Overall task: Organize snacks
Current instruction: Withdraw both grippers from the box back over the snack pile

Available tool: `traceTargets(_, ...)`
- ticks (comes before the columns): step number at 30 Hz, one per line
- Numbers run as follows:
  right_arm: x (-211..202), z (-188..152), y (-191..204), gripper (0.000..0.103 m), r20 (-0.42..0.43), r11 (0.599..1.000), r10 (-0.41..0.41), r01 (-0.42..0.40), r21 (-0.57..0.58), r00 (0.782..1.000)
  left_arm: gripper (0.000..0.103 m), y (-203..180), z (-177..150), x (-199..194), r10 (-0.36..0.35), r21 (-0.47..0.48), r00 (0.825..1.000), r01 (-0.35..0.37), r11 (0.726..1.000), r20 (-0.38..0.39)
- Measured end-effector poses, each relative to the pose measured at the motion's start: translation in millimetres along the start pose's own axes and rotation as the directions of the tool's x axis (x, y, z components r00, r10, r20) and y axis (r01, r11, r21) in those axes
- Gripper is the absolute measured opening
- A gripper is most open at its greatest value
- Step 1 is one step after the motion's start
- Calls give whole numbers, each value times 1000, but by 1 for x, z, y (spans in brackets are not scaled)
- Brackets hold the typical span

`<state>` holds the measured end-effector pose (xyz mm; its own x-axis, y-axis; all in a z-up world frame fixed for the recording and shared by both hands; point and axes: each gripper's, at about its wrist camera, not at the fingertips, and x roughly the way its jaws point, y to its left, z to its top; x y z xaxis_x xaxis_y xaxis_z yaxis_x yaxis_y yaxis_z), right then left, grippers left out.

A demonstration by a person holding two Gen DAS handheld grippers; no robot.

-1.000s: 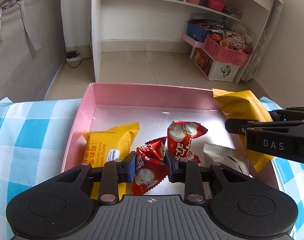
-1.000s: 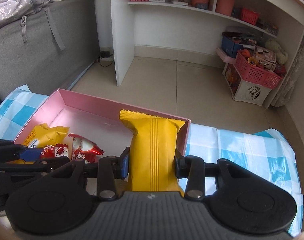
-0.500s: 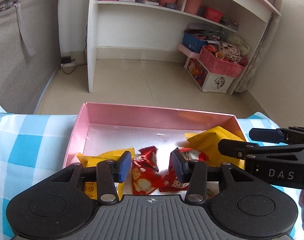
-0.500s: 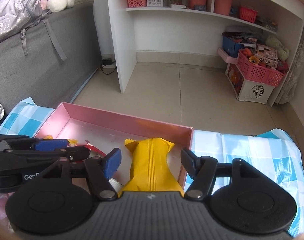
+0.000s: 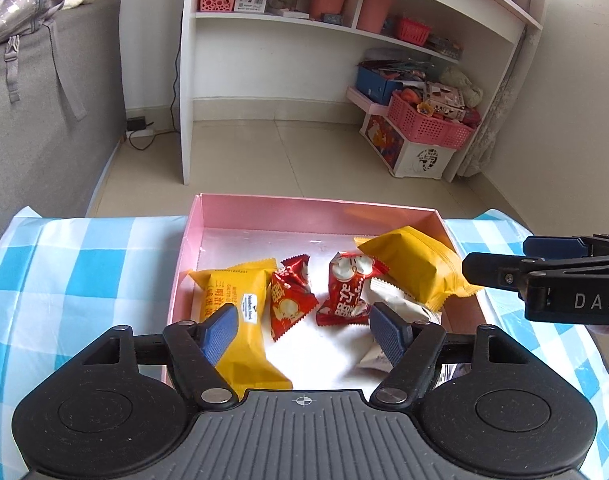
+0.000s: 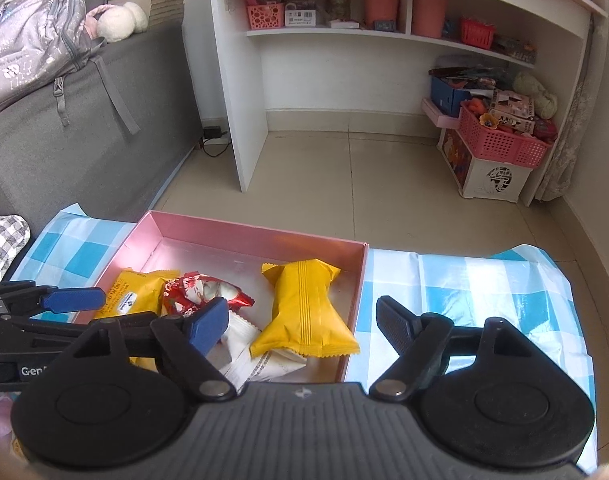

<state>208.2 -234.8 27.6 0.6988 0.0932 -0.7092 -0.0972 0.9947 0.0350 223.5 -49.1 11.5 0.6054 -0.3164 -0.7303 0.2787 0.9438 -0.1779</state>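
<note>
A yellow snack packet (image 6: 304, 308) lies inside the pink box (image 6: 260, 236), near its right wall, resting partly on white packets (image 6: 260, 360). The right hand-held gripper (image 6: 302, 324) hovers just behind it, fingers spread wide and holding nothing. Two red packets (image 5: 316, 292) and another yellow packet (image 5: 232, 312) lie ahead of the left hand-held gripper (image 5: 304, 328), also spread apart. The box sits on a blue-checked desk (image 5: 84, 280).

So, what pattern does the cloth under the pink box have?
The cloth has a blue and white check pattern. It shows best in the left wrist view, beside the pink box.
</note>
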Motion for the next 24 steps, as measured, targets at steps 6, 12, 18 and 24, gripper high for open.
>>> traceTargets(6,-24,-13,6,86,8,999,25,-26,25,1000,80,4,-19,-32,9,3,1000,-9,1000,-10)
traceTargets(12,-47,-28,19,92,18,1000,24,-23,-16,1000,87,6,-41,-61,25,23,1000,-24,999,-15)
traceTargets(18,-63,-43,31,94,35,998,29,-27,-59,999,93,11,-66,-85,40,43,999,-39,998,-12)
traceTargets(24,-73,-63,41,98,37,997,61,-59,-59,997,94,15,-91,-100,71,80,997,-69,994,-18)
